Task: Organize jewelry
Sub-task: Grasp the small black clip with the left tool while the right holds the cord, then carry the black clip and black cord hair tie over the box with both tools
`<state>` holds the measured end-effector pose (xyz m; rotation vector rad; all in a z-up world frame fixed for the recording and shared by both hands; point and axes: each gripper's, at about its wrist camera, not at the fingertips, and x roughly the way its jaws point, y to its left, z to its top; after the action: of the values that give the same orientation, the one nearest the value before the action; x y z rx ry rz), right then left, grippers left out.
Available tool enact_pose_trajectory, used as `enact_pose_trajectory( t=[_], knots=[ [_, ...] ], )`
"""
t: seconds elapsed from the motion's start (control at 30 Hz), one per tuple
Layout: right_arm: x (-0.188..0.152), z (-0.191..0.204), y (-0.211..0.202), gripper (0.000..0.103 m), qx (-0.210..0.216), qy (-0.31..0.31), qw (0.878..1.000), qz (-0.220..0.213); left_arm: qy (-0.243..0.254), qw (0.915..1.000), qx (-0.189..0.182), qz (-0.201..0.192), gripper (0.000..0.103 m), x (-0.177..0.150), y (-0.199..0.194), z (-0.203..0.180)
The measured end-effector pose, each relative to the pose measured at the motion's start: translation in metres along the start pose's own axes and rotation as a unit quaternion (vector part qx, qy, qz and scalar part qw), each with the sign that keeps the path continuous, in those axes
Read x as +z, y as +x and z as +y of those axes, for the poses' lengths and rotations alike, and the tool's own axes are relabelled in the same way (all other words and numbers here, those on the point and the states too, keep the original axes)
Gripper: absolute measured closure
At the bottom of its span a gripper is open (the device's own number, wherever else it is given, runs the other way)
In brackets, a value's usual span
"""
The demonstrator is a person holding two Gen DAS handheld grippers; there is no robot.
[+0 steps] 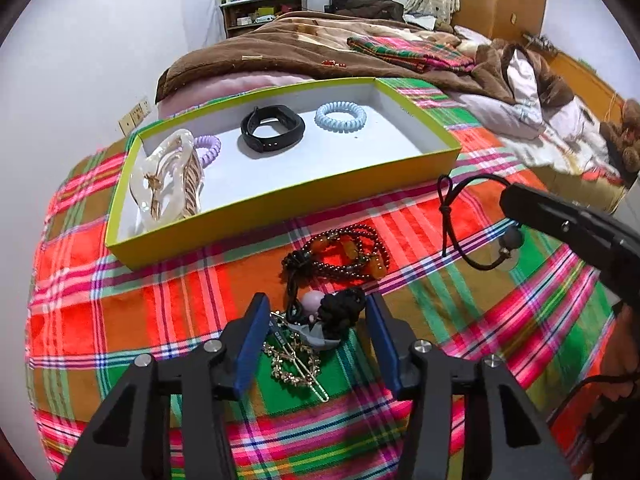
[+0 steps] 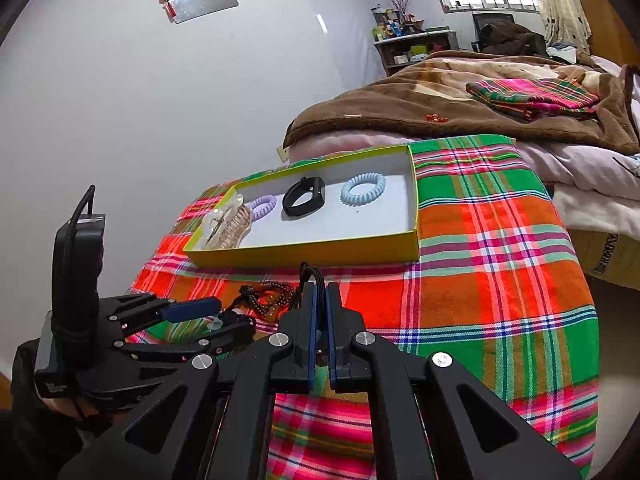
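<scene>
A yellow-green box [image 1: 280, 216] [image 2: 320, 250] on the plaid cloth holds a shell hair claw [image 1: 168, 176], a purple coil tie [image 1: 208, 148], a black band [image 1: 272, 128] and a blue coil tie [image 1: 340, 117]. My left gripper [image 1: 316, 312] [image 2: 208, 314] is open, low over a black hair tie with a pink bead [image 1: 332, 312] and a gold hairpin [image 1: 294, 360]. A dark red bead bracelet [image 1: 344, 256] lies just beyond. My right gripper [image 2: 320, 292] is shut on a black cord hair tie [image 1: 468, 224] with a grey bead, held above the cloth right of the pile.
A brown blanket [image 1: 304, 48] and a folded plaid cloth [image 1: 408, 50] lie on the bed behind the box. A shelf with bottles [image 1: 256, 4] stands by the far wall. Plaid cloth [image 2: 500, 280] stretches to the right of the box.
</scene>
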<state>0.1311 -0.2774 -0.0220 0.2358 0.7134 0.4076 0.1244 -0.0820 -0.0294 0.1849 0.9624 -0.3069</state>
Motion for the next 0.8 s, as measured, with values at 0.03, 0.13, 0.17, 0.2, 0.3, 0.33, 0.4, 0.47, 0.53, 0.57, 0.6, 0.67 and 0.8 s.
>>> enact_pose_trajectory(
  t=[0.03,0.13,0.17,0.2,0.3,0.33,0.4,0.47,0.53,0.57,0.6,0.67,0.8],
  knots=[
    [0.0,0.0,0.0,0.099,0.0,0.001,1.0,-0.001,0.005,1.0,0.001,0.0,0.056,0.0,0.0,-0.002],
    [0.001,0.0,-0.002,0.099,-0.001,0.001,1.0,-0.002,0.012,0.9999,0.001,0.007,0.07,0.001,0.002,-0.003],
    [0.001,0.0,-0.002,0.099,-0.001,0.001,1.0,-0.002,0.011,0.9999,-0.001,0.009,0.072,0.001,0.003,-0.003],
    [0.001,0.0,-0.002,0.099,-0.001,0.001,1.0,-0.003,0.01,0.9999,0.0,0.007,0.073,0.001,0.002,-0.003],
    [0.002,0.001,-0.002,0.099,-0.002,-0.001,1.0,-0.002,0.005,1.0,-0.007,0.002,0.08,0.001,-0.002,-0.002],
    [0.002,0.002,-0.002,0.099,-0.002,-0.001,1.0,-0.003,0.004,1.0,-0.008,0.002,0.08,0.001,-0.003,-0.001],
    [0.003,0.002,-0.002,0.099,-0.001,-0.001,1.0,-0.003,-0.002,0.9999,-0.013,0.002,0.081,0.001,-0.003,0.002],
    [0.003,0.002,-0.002,0.099,-0.002,-0.002,1.0,-0.003,-0.01,0.9998,-0.018,0.001,0.083,0.001,-0.004,0.005],
    [0.003,0.003,-0.003,0.099,-0.003,-0.002,1.0,-0.005,-0.013,0.9997,-0.021,-0.001,0.083,0.001,-0.005,0.006],
    [0.004,0.003,-0.003,0.099,-0.003,-0.002,1.0,-0.005,-0.015,0.9996,-0.023,-0.001,0.083,0.001,-0.006,0.007],
    [0.004,0.003,-0.003,0.099,-0.004,-0.001,1.0,-0.006,-0.017,0.9995,-0.025,-0.003,0.083,0.001,-0.007,0.008],
    [0.005,0.004,-0.005,0.099,-0.004,-0.002,1.0,-0.007,-0.024,0.9992,-0.03,-0.006,0.083,0.001,-0.01,0.01],
    [0.008,0.007,-0.008,0.099,-0.005,-0.005,1.0,-0.01,-0.029,0.999,-0.029,-0.016,0.084,0.004,-0.017,0.013]
  ],
)
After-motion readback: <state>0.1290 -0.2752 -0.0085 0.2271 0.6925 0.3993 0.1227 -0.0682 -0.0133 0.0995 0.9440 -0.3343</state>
